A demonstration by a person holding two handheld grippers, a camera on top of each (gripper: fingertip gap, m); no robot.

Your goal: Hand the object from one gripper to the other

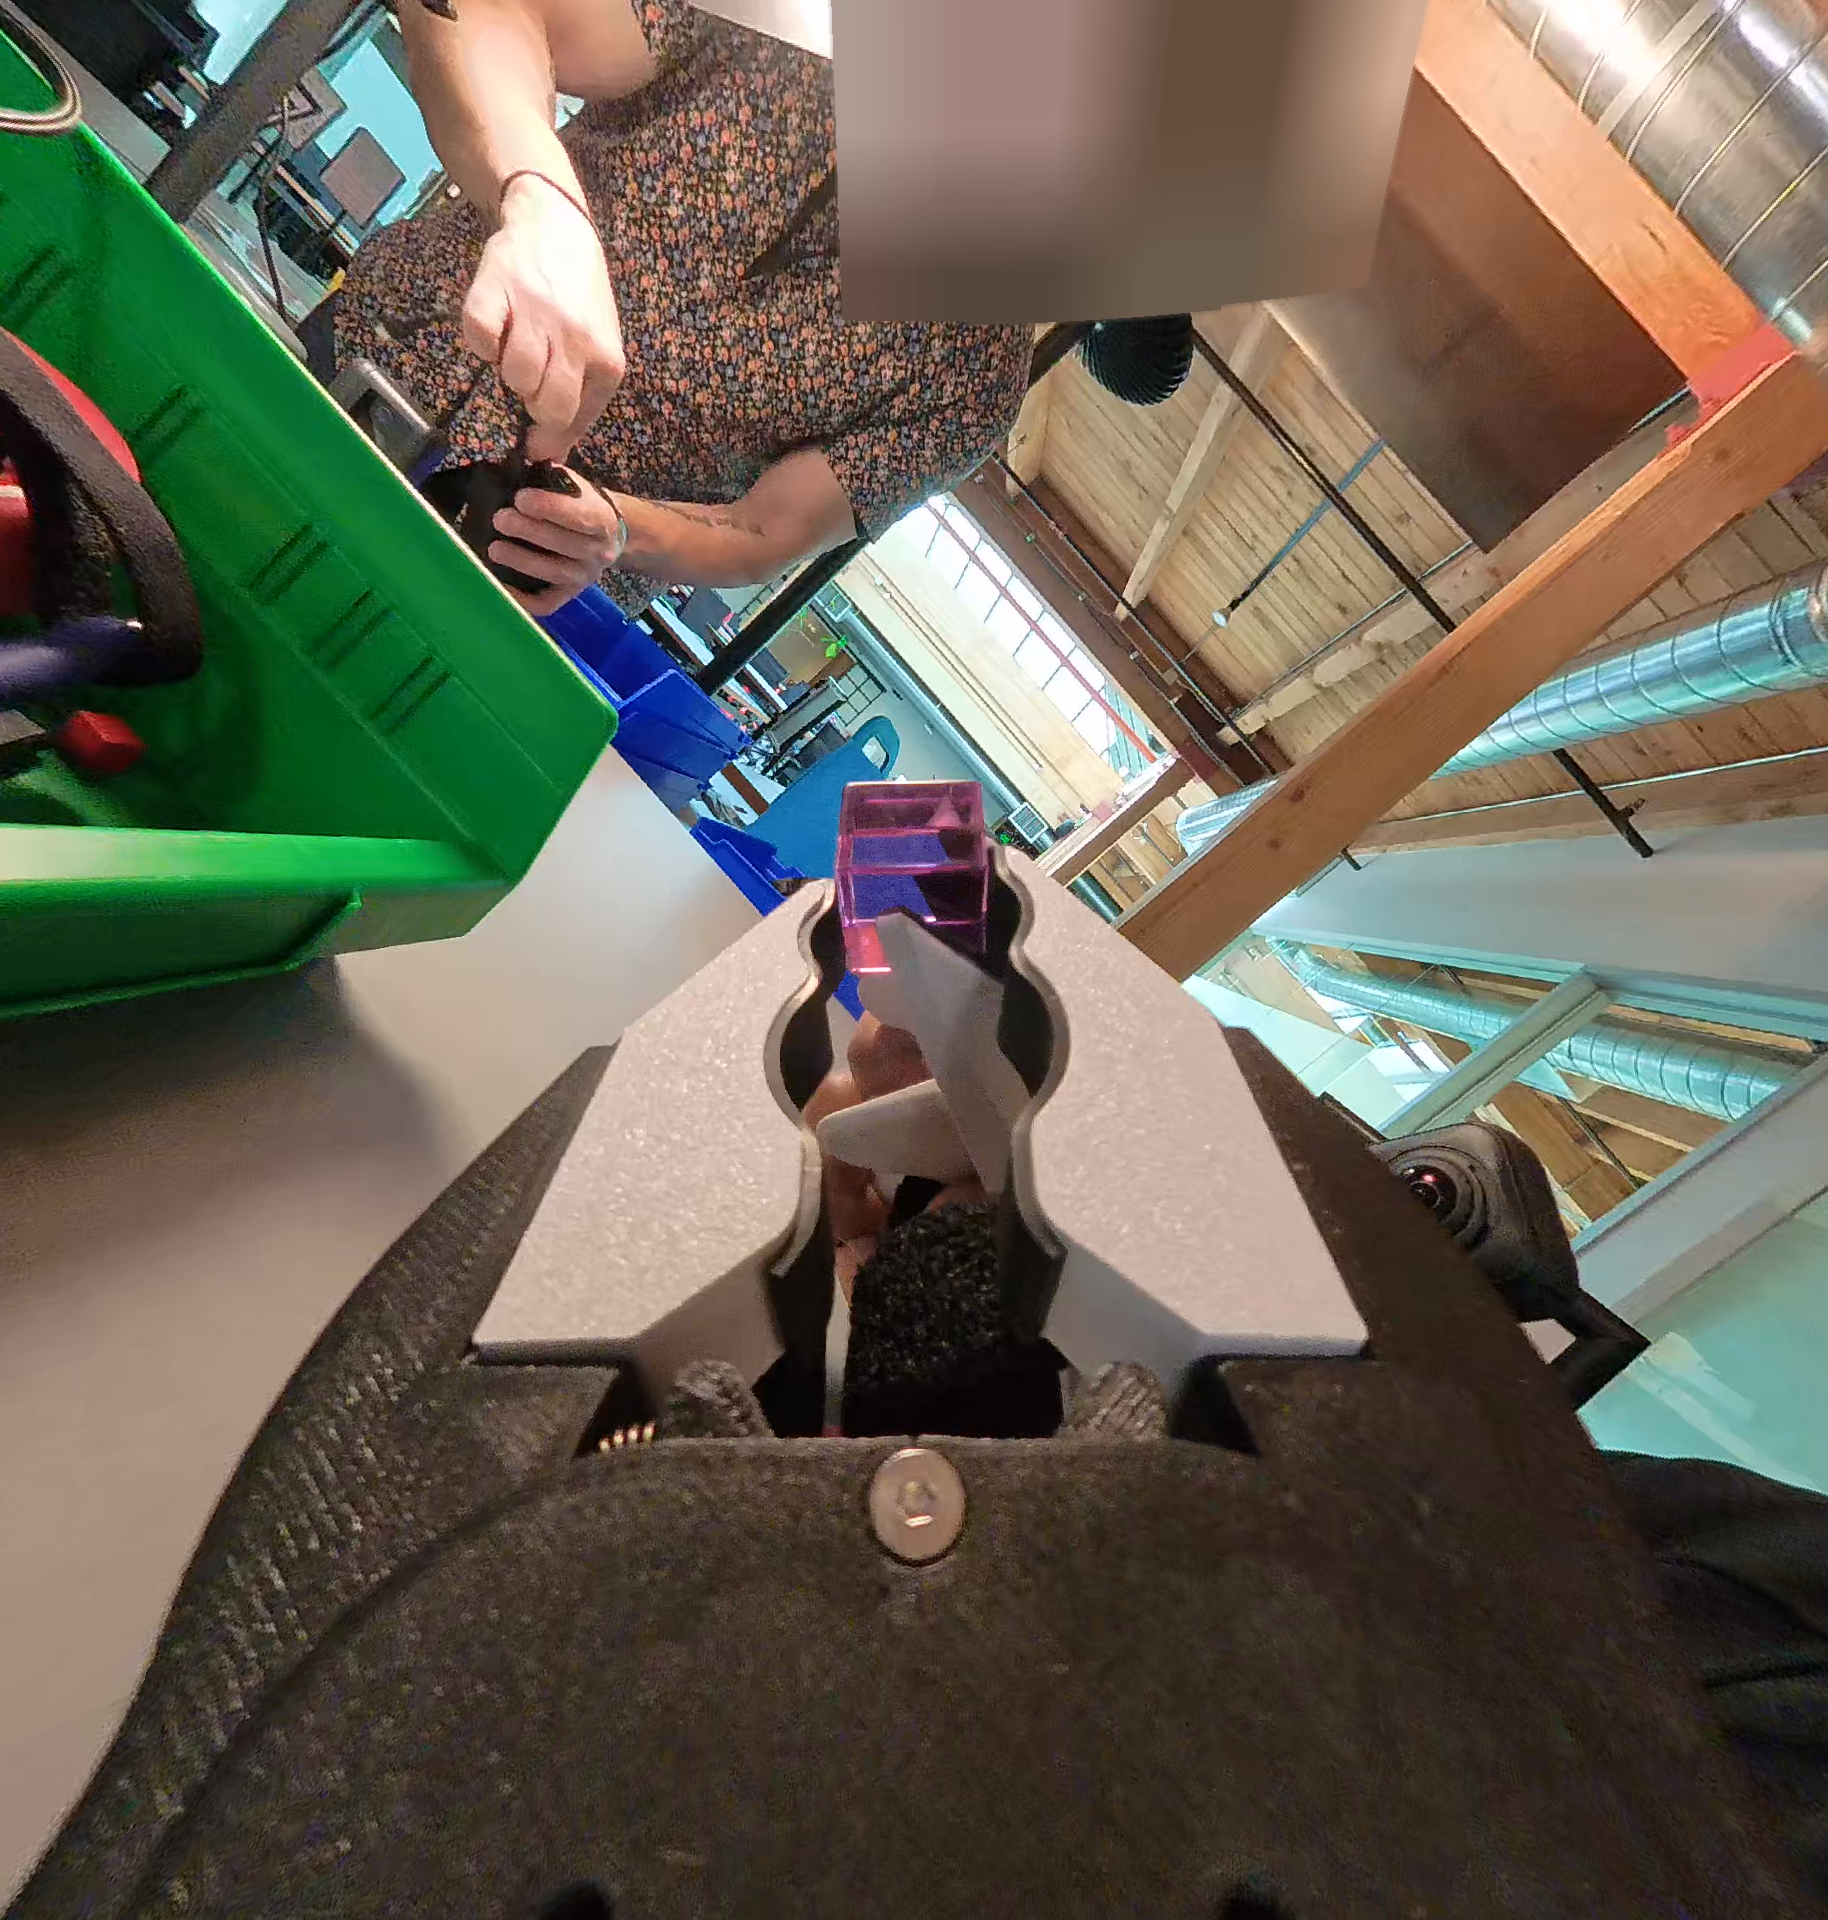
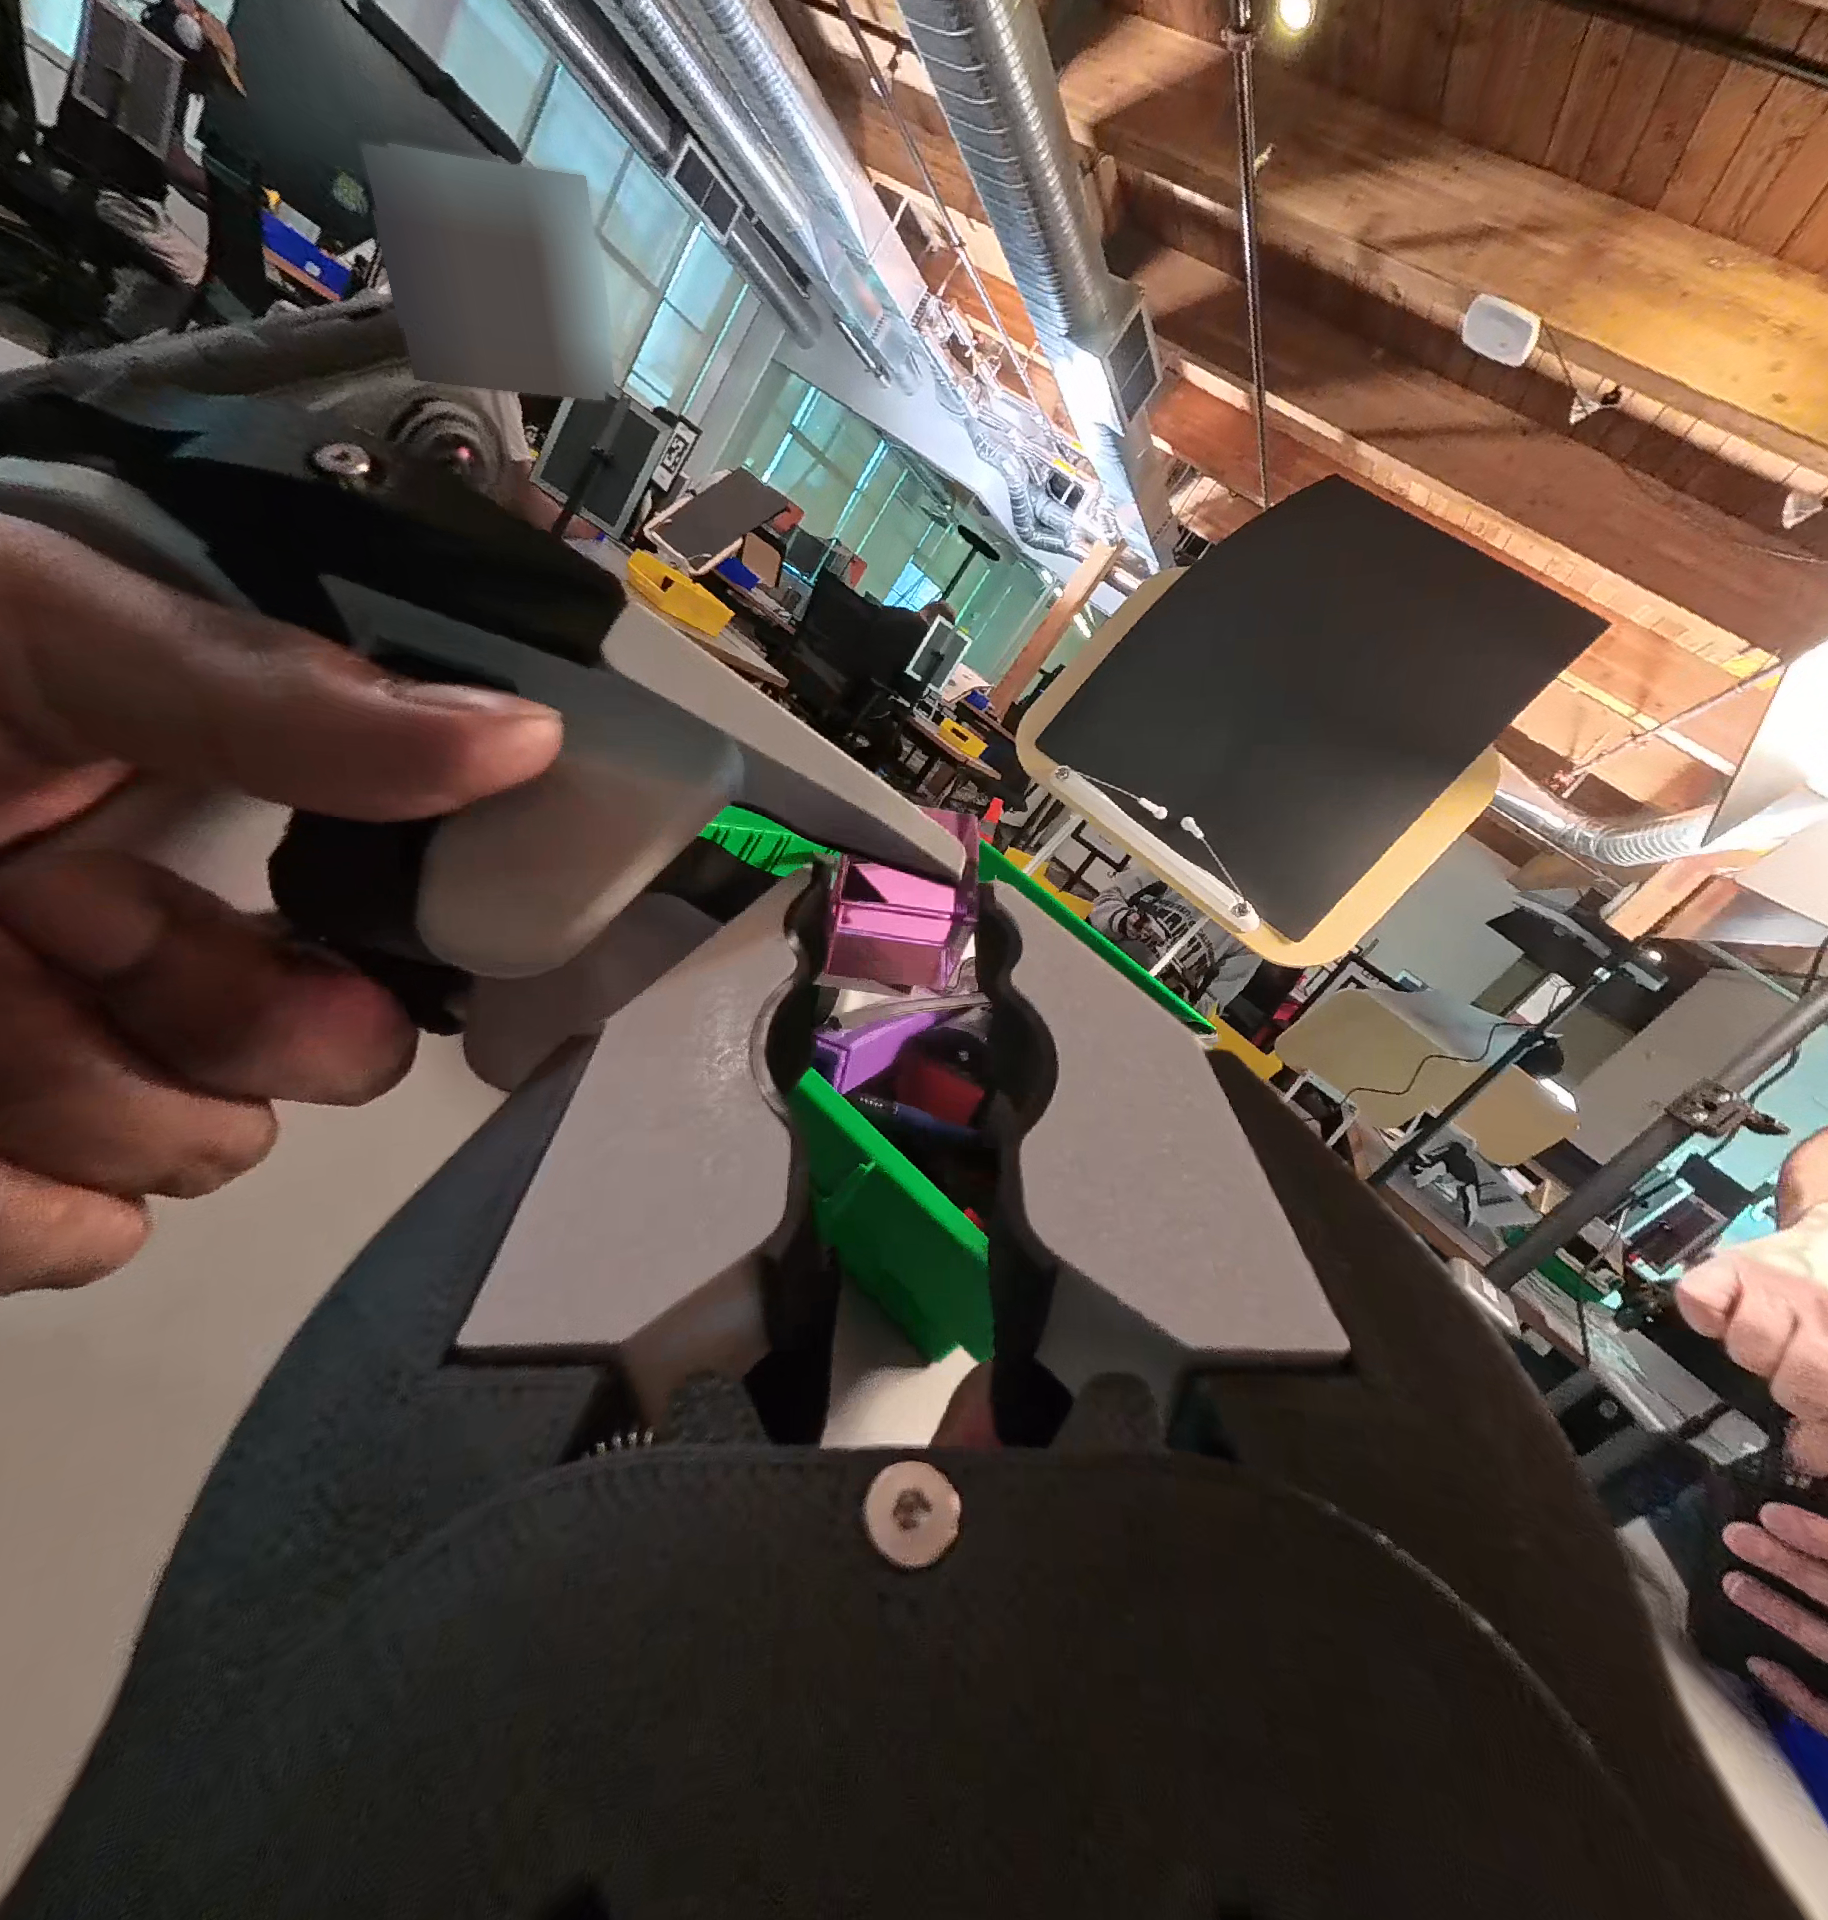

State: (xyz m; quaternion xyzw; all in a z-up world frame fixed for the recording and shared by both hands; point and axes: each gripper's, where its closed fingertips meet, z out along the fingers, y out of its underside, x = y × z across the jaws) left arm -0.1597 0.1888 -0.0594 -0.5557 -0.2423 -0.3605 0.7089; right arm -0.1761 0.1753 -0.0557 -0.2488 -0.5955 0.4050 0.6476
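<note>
1. I have the green bin (image 1: 266, 582) up and to the left of my left gripper (image 1: 915, 894); its near rim and corner stand close to the fingertips, with a strip of bare grey tabletop (image 1: 214, 1195) between. From my right gripper (image 2: 894, 904), the same green bin (image 2: 889, 1205) lies straight ahead beyond the fingers, with clutter inside.
2. A bystander's hands (image 1: 546, 332) work above the bin's far wall, well apart from my tips.
3. To the right of the left gripper there is open air.
4. The two grippers meet at their tips and cross. A hand (image 2: 141, 873) holds the left one on the left of the right wrist view.
5. The clear purple cube (image 1: 910, 852) sits at the very tips of both, its far end sticking past the edges. Each pair of fingers is narrowed onto the cube (image 2: 899, 914), gripping opposite faces.
</note>
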